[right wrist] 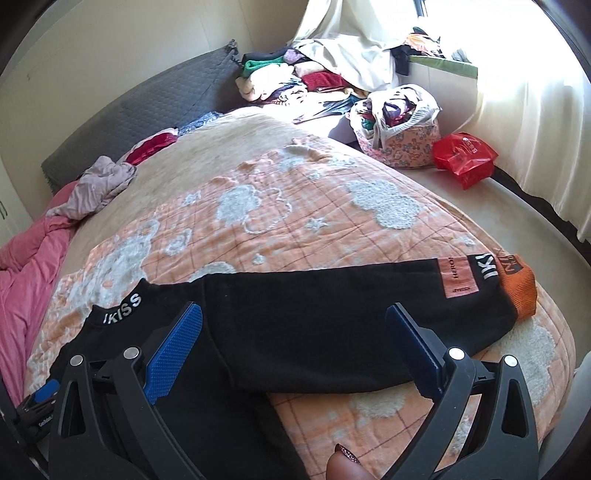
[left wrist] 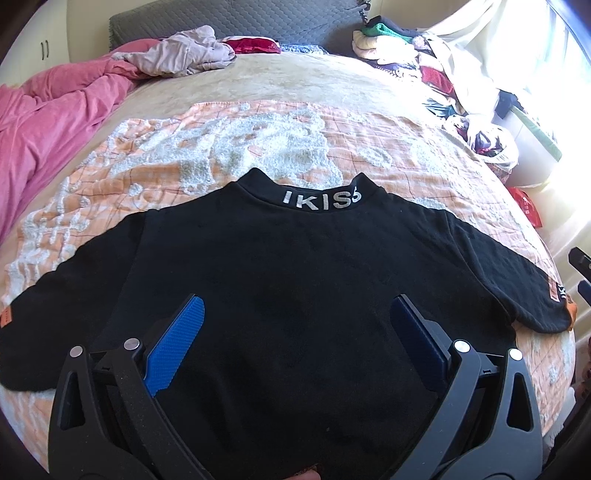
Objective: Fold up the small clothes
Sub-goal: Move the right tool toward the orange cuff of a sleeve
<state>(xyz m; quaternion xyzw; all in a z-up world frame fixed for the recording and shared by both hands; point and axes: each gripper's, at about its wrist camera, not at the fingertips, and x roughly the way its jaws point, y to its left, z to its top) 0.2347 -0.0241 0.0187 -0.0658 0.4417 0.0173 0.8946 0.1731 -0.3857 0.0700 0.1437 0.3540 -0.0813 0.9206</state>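
Hovering over the lower body of the black top (left wrist: 295,266), the left gripper (left wrist: 297,314) has its blue-padded fingers (left wrist: 177,343) spread wide with nothing between them. The right gripper (right wrist: 293,325) is likewise spread apart and empty, poised above the top's right sleeve (right wrist: 332,317), and a fingertip with a glittery painted nail (right wrist: 347,461) shows at the bottom edge of the right wrist view. The top lies flat and face up on an orange quilt (left wrist: 221,147) with fluffy white patches, both sleeves stretched out to the sides; its collar (left wrist: 317,197) carries white "IKISS" lettering and points away from the grippers. The right sleeve ends in an orange ribbed cuff (right wrist: 517,291) near the quilt's edge, beside a salmon patch (right wrist: 458,277) and more white letters. Beyond the quilt, a beige blanket (left wrist: 295,81) covers the bed up to a grey quilted headboard (left wrist: 236,18). A pink duvet (left wrist: 48,122) is bunched along the left side with a crumpled mauve garment (left wrist: 177,55) on top. At the far right corner sits a heap of mixed clothes (right wrist: 295,81), then a floral basket (right wrist: 399,136) stuffed with laundry and a red plastic bag (right wrist: 463,157) under a white curtain (right wrist: 524,110).
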